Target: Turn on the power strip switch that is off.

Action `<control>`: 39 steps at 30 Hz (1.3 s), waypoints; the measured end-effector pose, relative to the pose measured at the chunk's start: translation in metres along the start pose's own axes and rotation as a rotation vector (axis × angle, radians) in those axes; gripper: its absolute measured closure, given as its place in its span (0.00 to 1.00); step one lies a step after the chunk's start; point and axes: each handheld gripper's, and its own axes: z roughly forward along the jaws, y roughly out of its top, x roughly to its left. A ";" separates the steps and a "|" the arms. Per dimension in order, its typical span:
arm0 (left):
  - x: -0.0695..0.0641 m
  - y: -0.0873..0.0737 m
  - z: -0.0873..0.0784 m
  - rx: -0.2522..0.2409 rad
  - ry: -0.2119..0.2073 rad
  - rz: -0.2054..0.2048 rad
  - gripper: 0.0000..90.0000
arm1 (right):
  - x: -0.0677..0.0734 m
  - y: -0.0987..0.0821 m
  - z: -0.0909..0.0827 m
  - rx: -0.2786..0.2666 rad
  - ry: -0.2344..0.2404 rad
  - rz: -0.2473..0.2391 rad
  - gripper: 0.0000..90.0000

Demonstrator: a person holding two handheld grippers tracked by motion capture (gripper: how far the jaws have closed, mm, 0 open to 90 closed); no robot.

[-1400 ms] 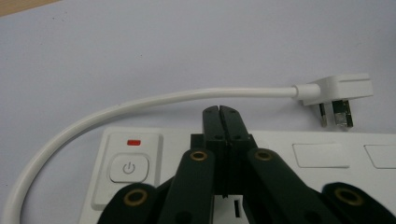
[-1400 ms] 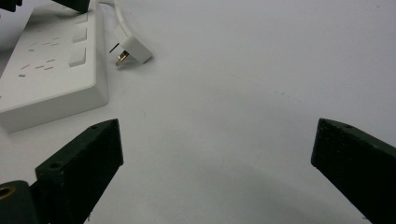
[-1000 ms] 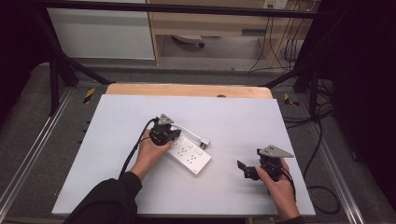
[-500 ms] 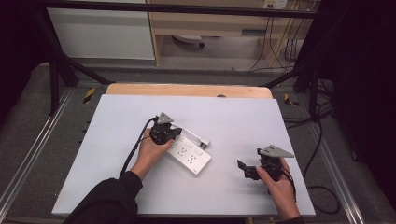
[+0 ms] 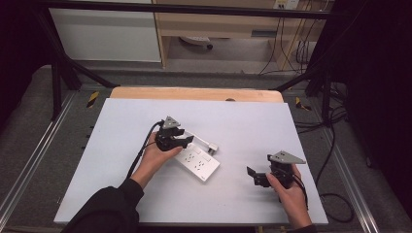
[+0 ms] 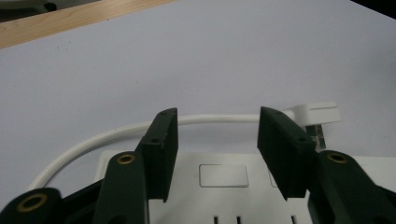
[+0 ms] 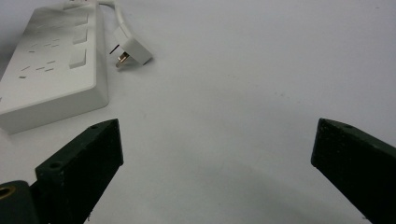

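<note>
**Left jaws part over the power strip**

Since a second ago, hardly anything on the table has shifted: the power strip (image 5: 198, 161), both hands and both grippers sit where they did, and the one change is that the left gripper's (image 5: 187, 141) jaws have just been opening.

Nearest the person, the right gripper (image 5: 252, 174) rests low on the white table (image 5: 243, 121), held in the right hand (image 5: 289, 187) near the front edge. Its jaws stand wide apart with nothing between them, pointing across bare tabletop toward the strip, well apart from it.

Farther in, the left hand (image 5: 155, 158) holds its gripper level over the strip's far end, forearm coming in diagonally from the lower left. In the left gripper view the jaws stand apart above the strip's top face, gripping nothing; the white cord (image 6: 140, 128) curves just beyond their tips to the plug (image 6: 317, 114), which lies on the table beside the strip.

By my reading, this is a release after pressing or placing at the strip. The next move likely calls for lifting clear without dragging the cord, or reaching on for the plug.
</note>
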 end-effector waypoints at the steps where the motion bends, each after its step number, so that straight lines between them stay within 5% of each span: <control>1: 0.000 0.000 -0.001 -0.001 -0.003 -0.001 0.49 | 0.000 0.000 0.000 0.000 0.000 0.000 0.03; 11: 0.001 0.005 -0.010 -0.031 -0.005 -0.027 0.14 | 0.000 0.000 0.000 0.001 0.001 -0.003 0.03; 18: 0.005 0.008 -0.020 -0.062 -0.022 -0.047 0.10 | 0.000 0.000 0.000 0.001 -0.001 -0.002 0.03; 39: 0.017 0.008 -0.062 -0.094 0.012 -0.031 0.09 | 0.001 0.000 0.001 0.003 0.001 -0.007 0.03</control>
